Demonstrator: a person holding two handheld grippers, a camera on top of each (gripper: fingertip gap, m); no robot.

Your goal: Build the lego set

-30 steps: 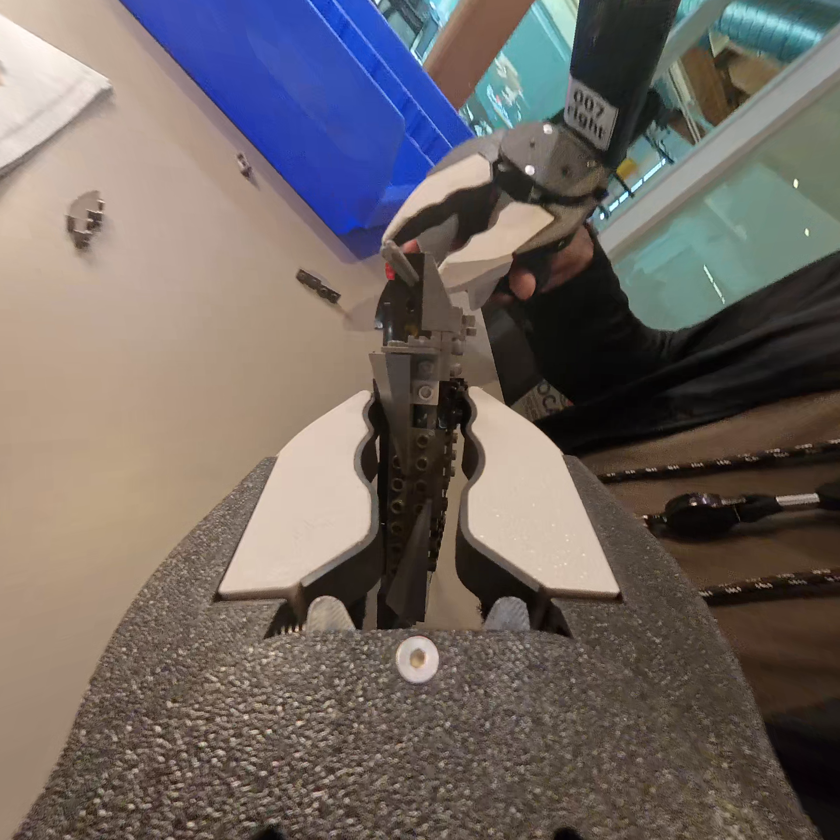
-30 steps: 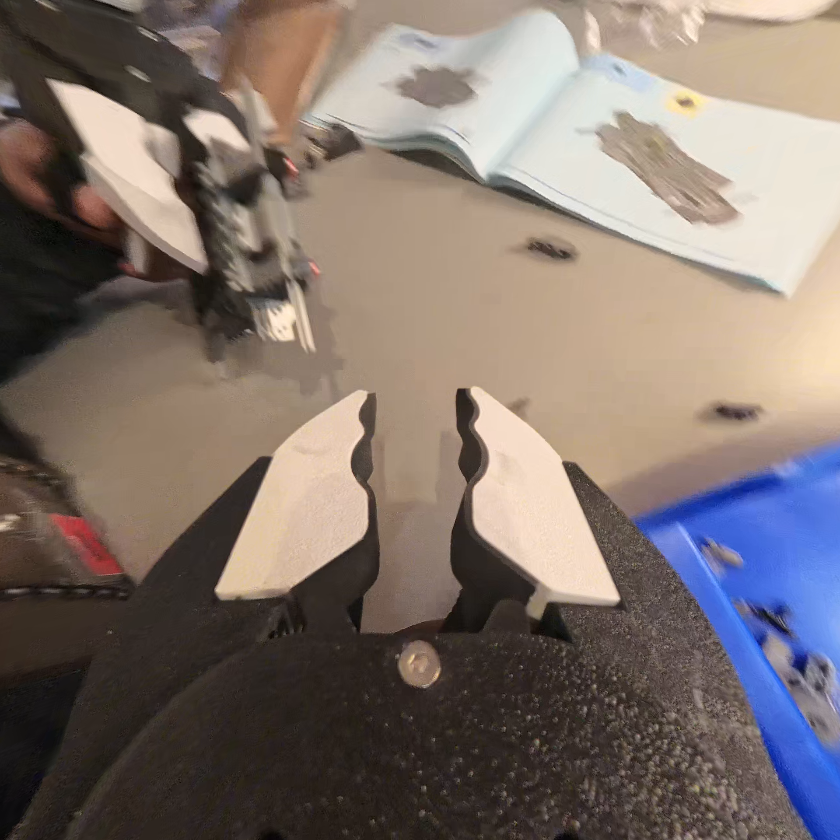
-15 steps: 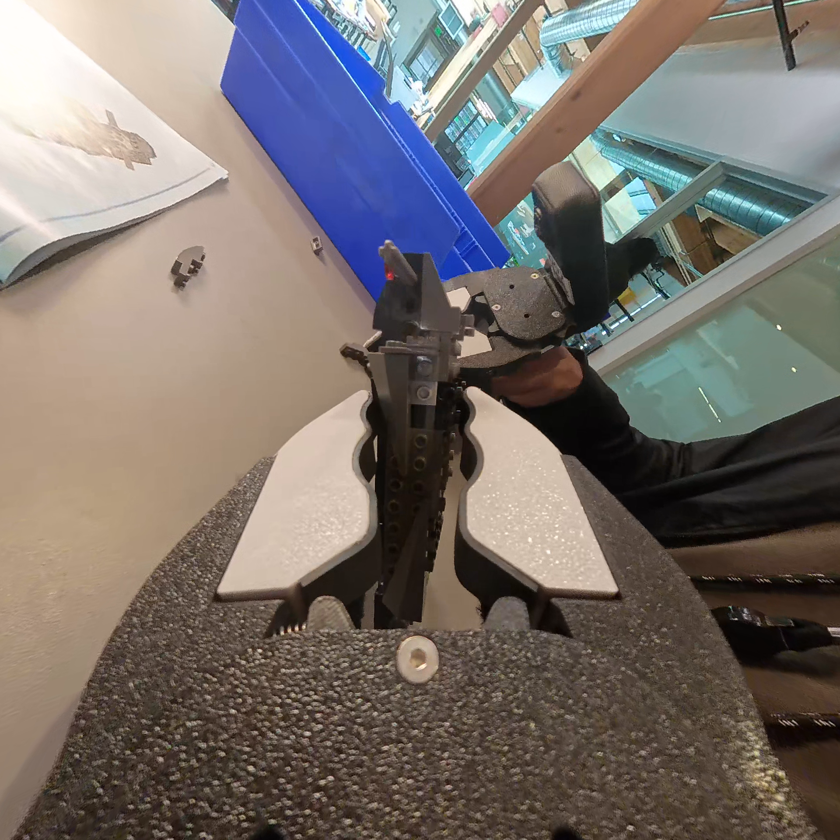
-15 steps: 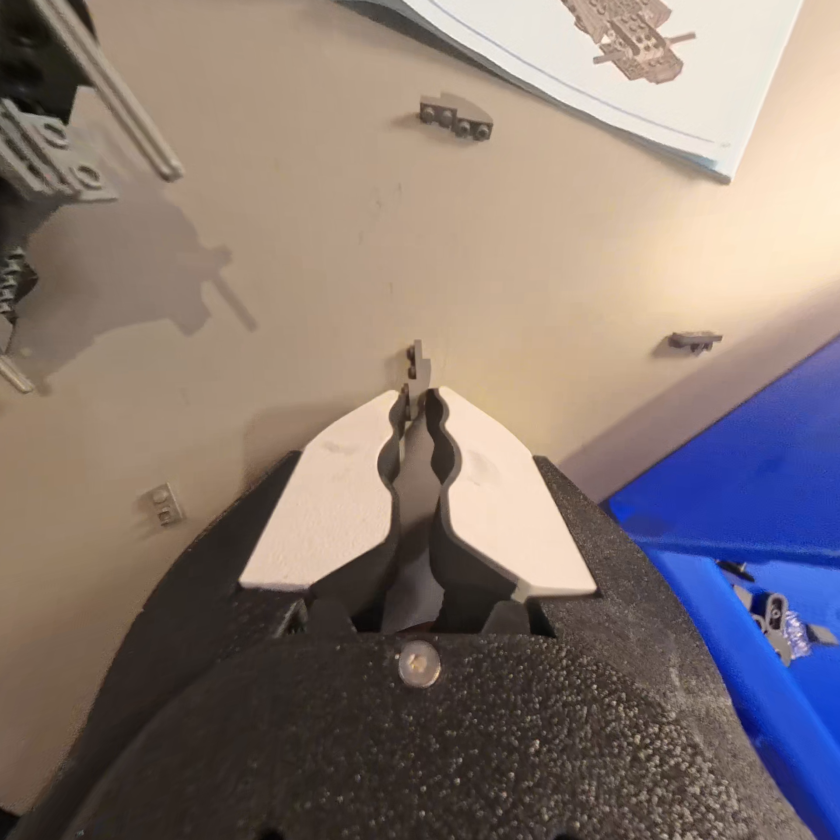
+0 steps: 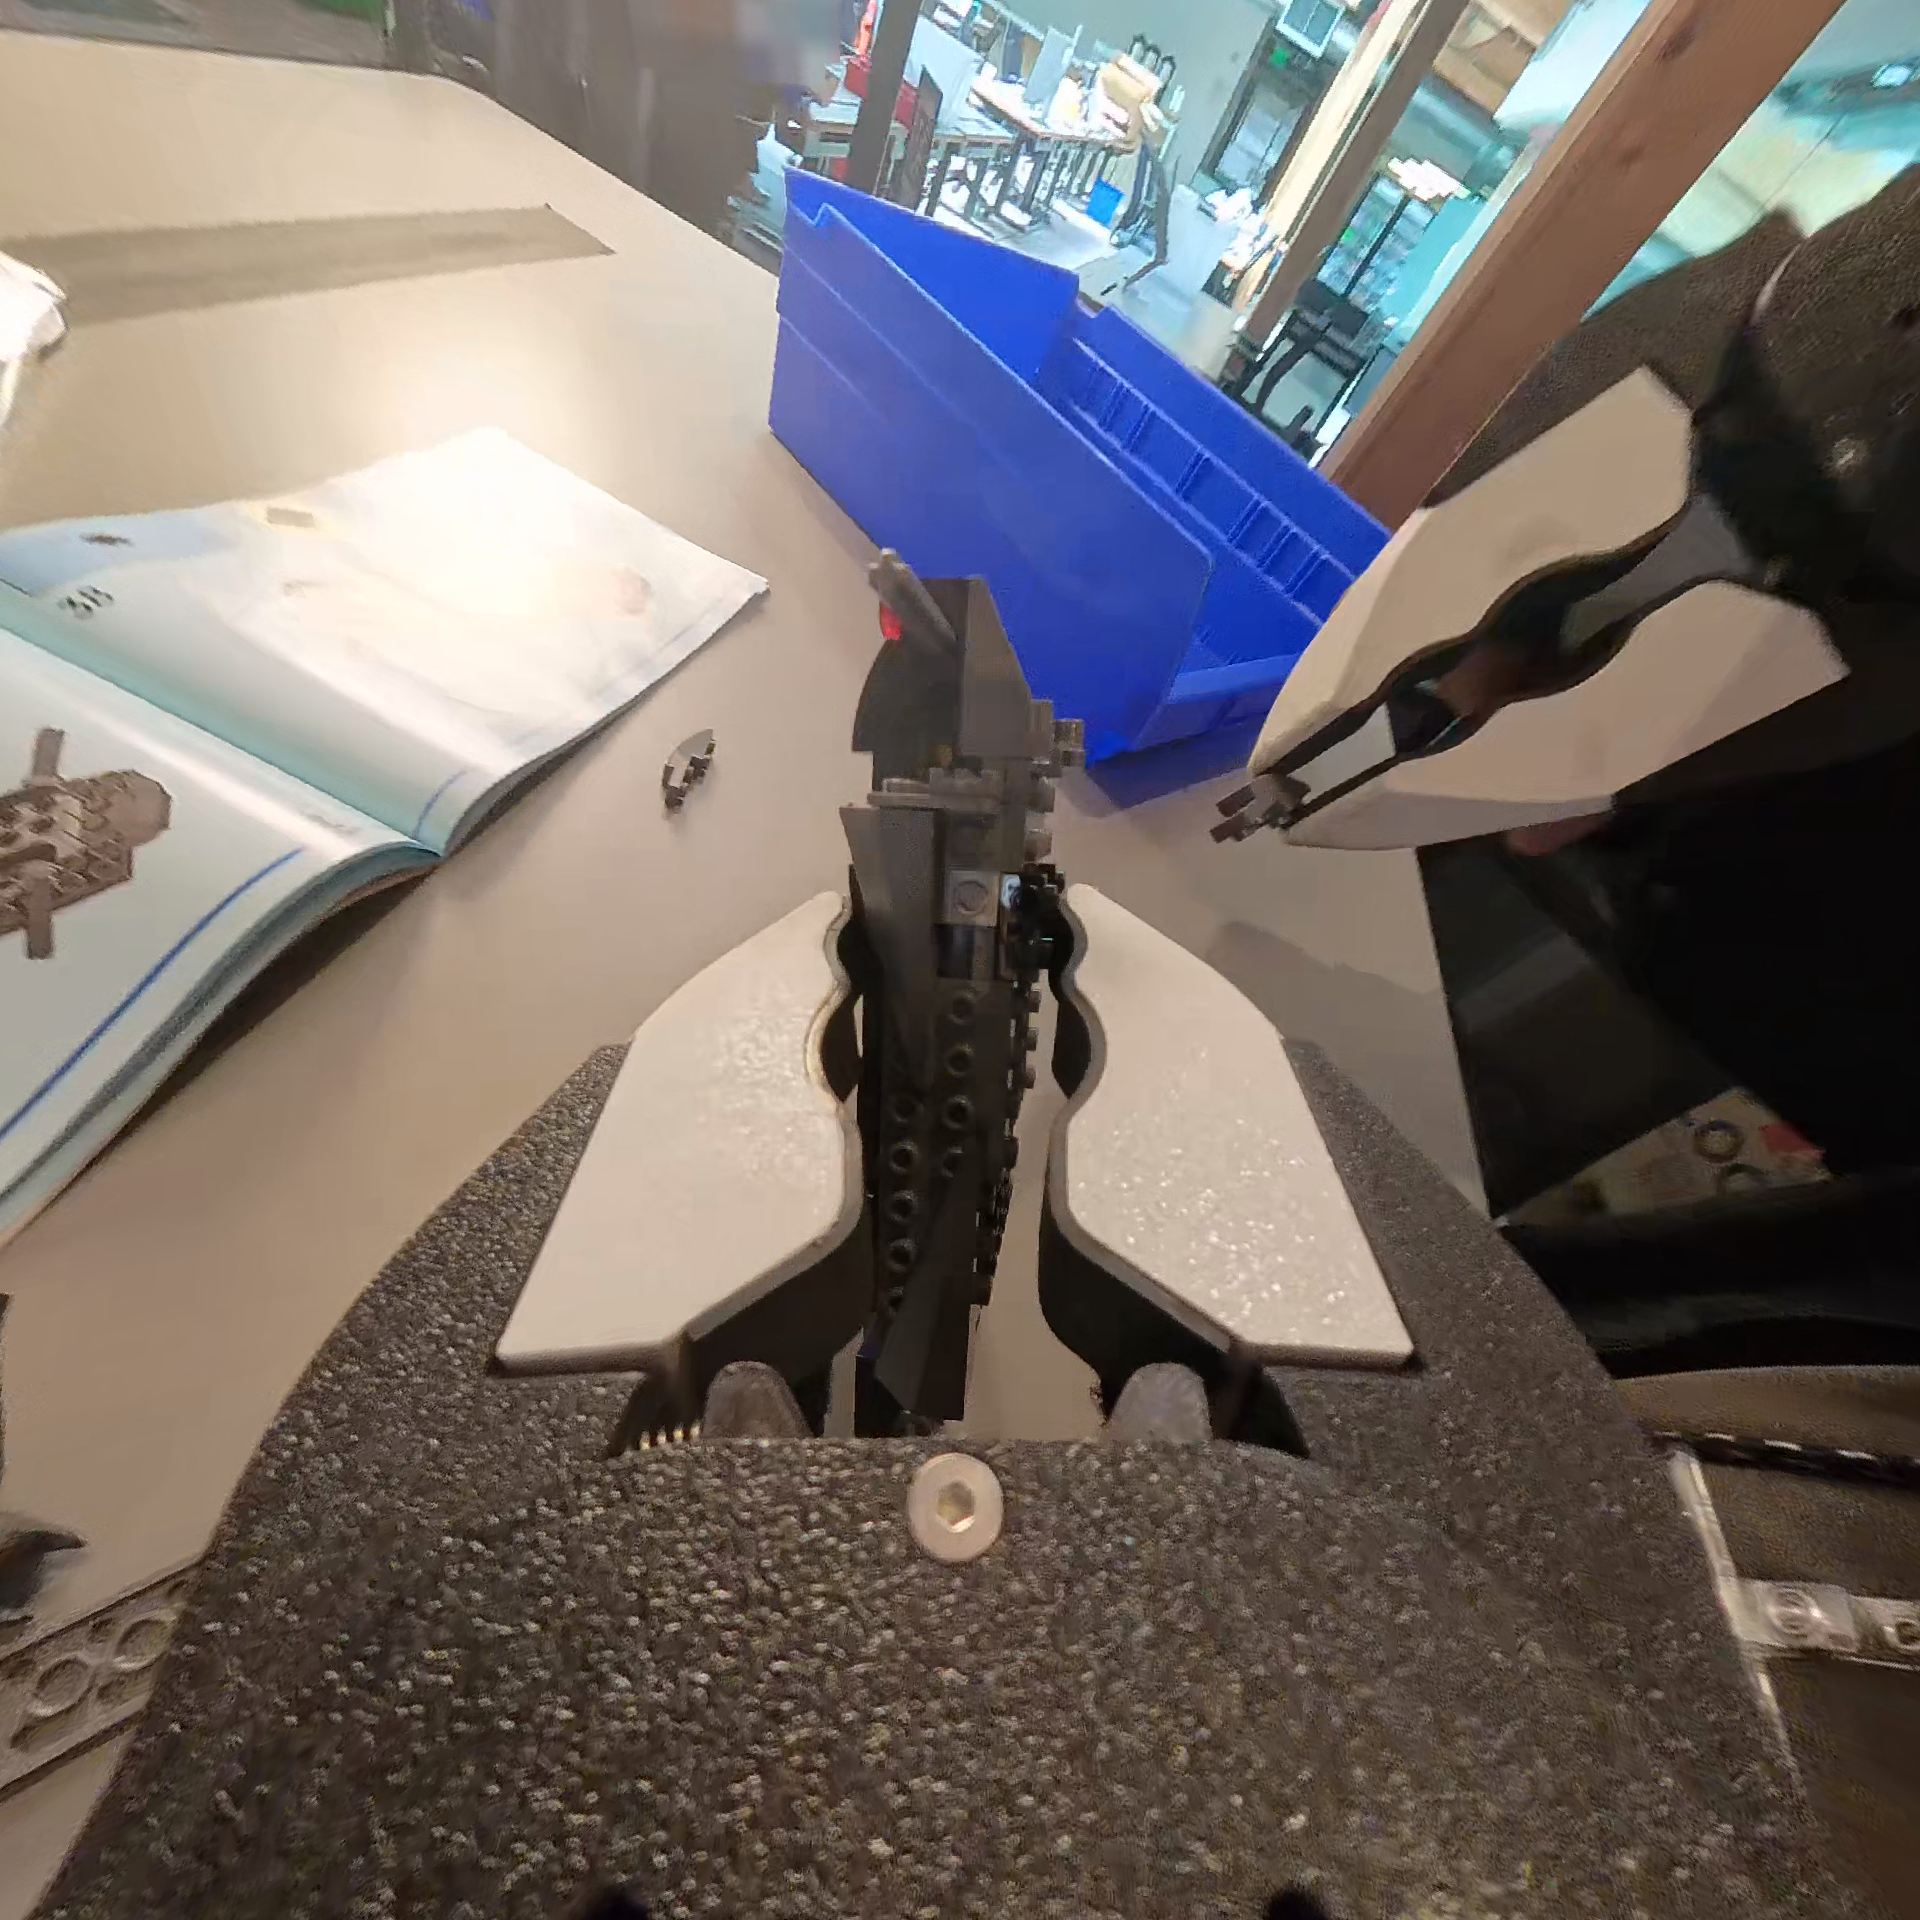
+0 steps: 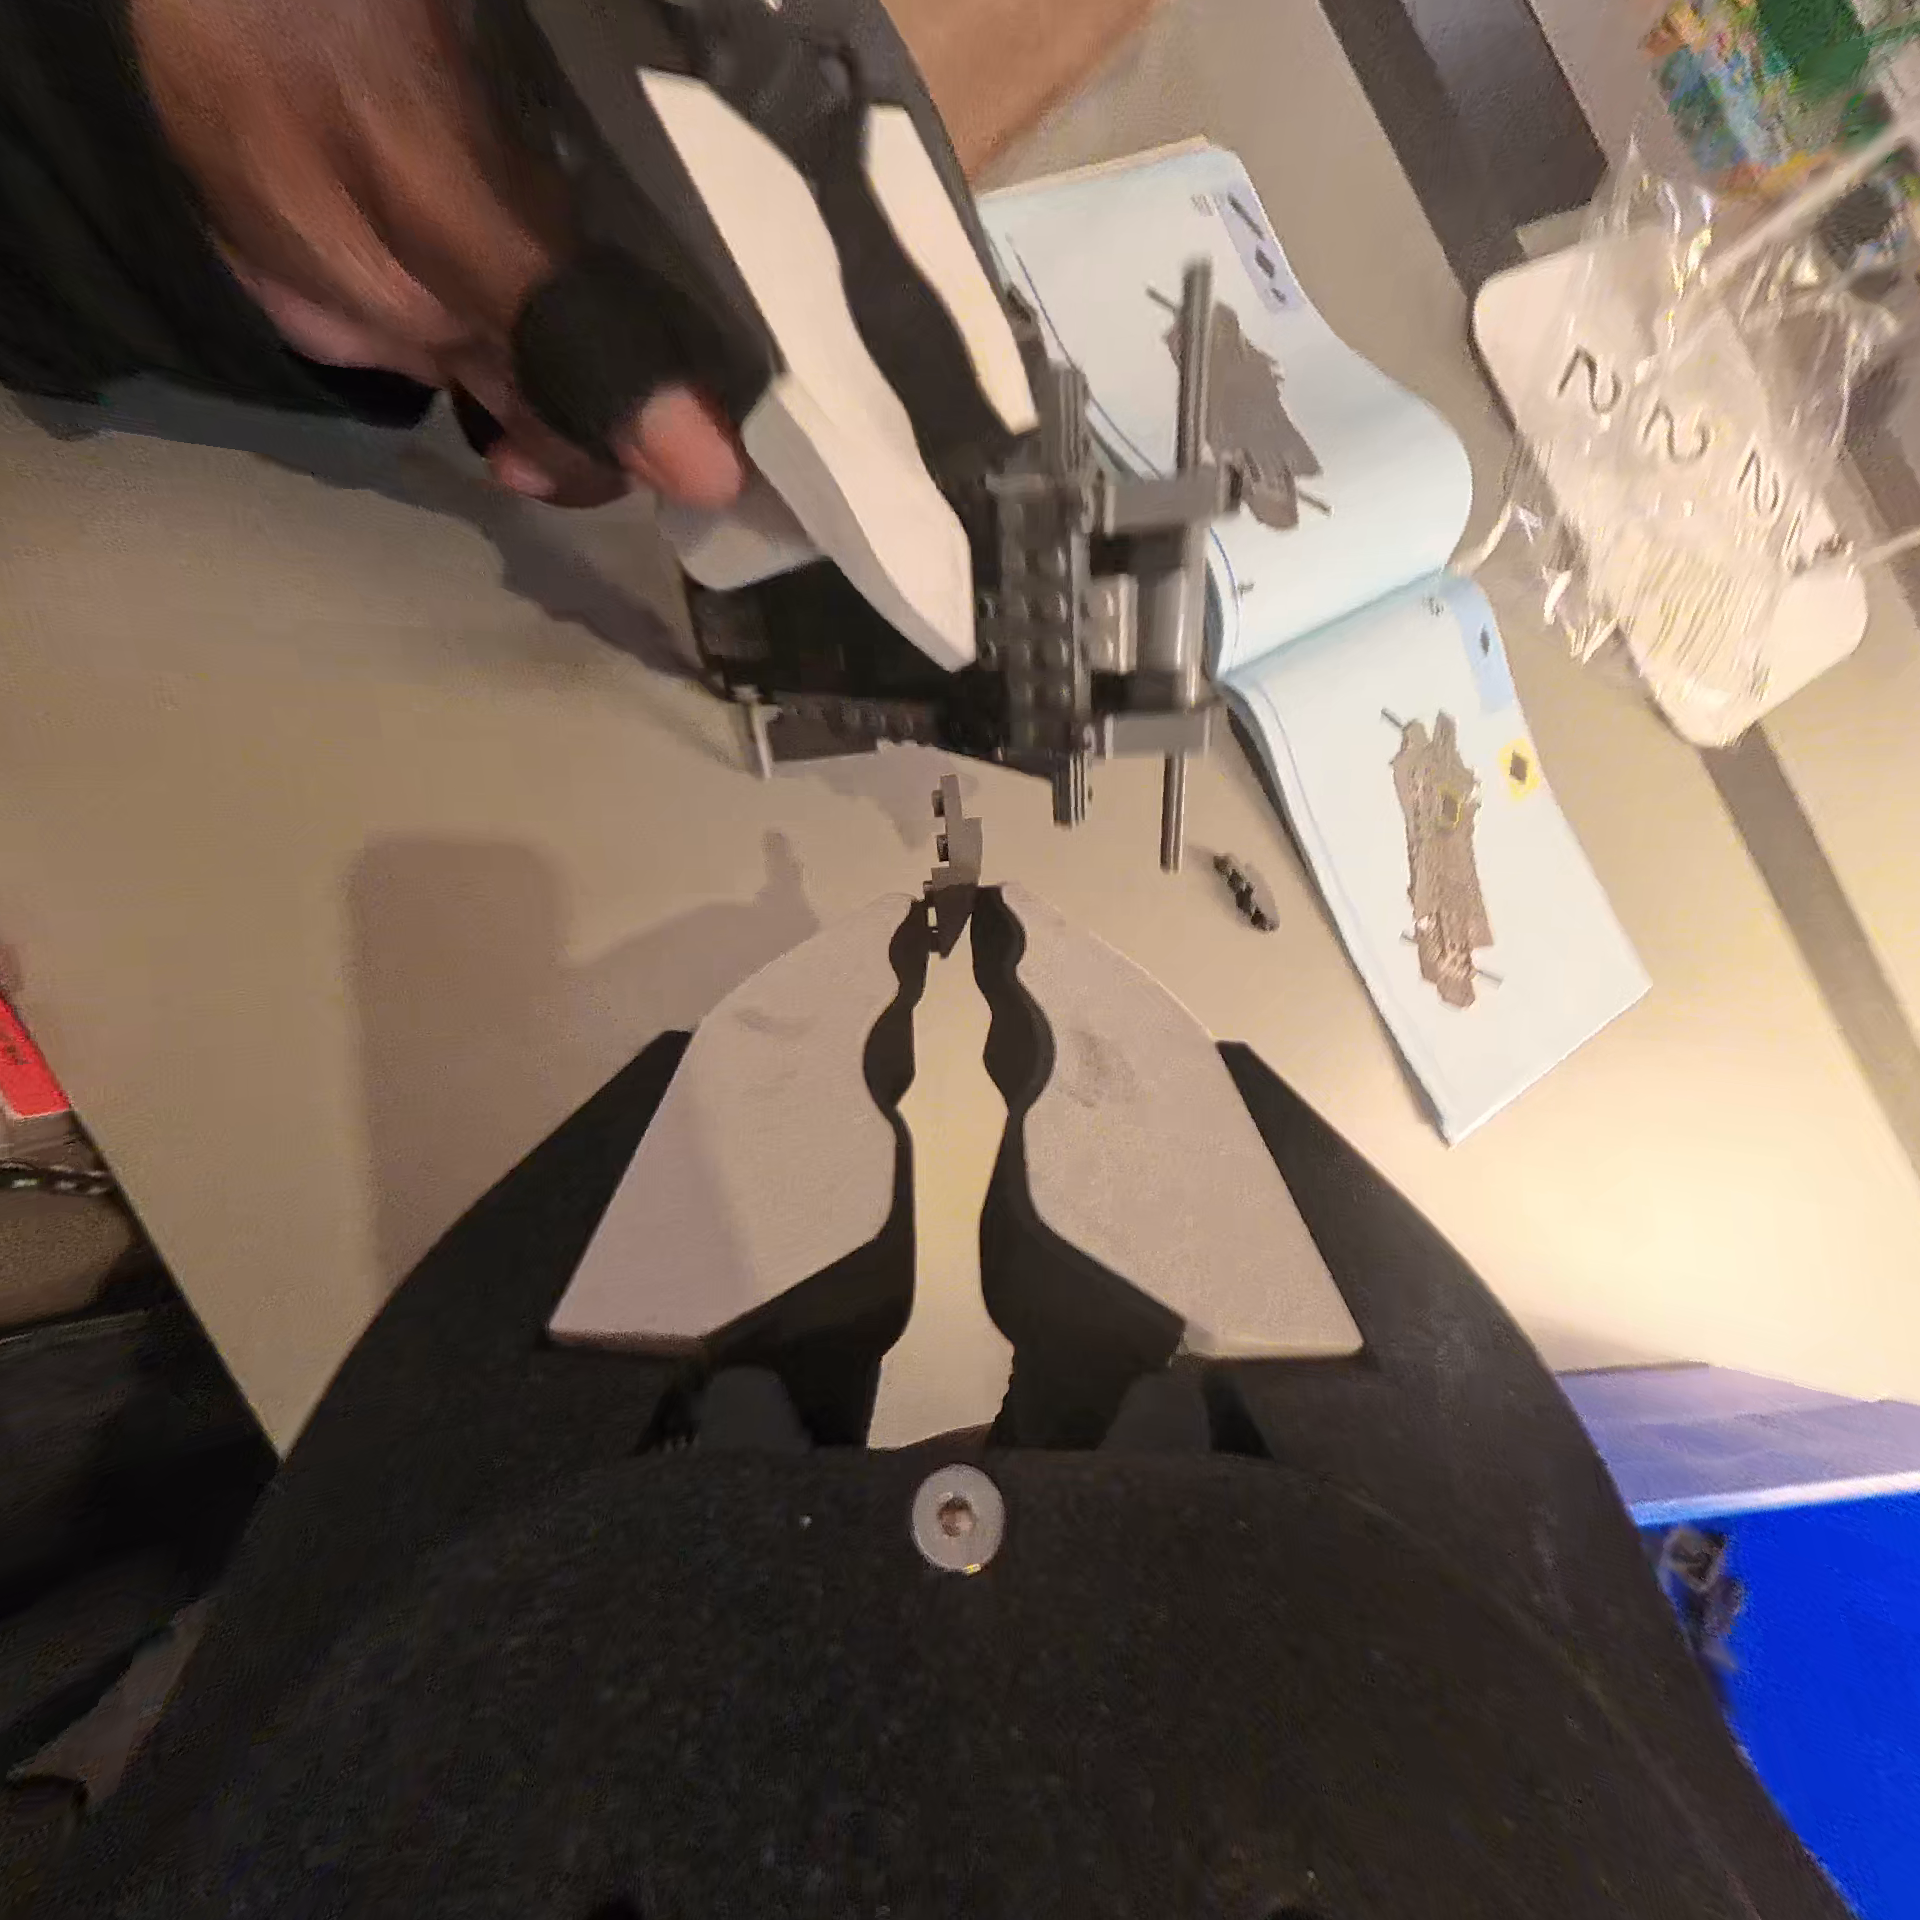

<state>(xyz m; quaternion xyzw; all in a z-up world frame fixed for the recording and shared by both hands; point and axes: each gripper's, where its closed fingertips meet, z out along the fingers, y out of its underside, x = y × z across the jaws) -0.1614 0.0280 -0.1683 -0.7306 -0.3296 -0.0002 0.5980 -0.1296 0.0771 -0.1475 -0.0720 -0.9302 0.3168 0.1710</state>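
**Brick model and loose piece, both gripped**

Dark grey and black toy-brick model (image 5: 951, 997) clamped upright between left gripper (image 5: 954, 935) pads, above tan table (image 5: 520, 935). Right gripper (image 6: 951, 904) pinches small grey stepped brick piece (image 6: 956, 842) at fingertips, just beside model. Open light-blue instruction booklet (image 5: 312, 665), blue plastic bin (image 5: 1018, 457) beyond.

Printed figures on clear plastic bags (image 6: 1704, 416)

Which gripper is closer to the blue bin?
Right. The right gripper, pinching a small grey piece, hovers just beside the blue bin; the left gripper, clamping the grey brick model, sits farther back.
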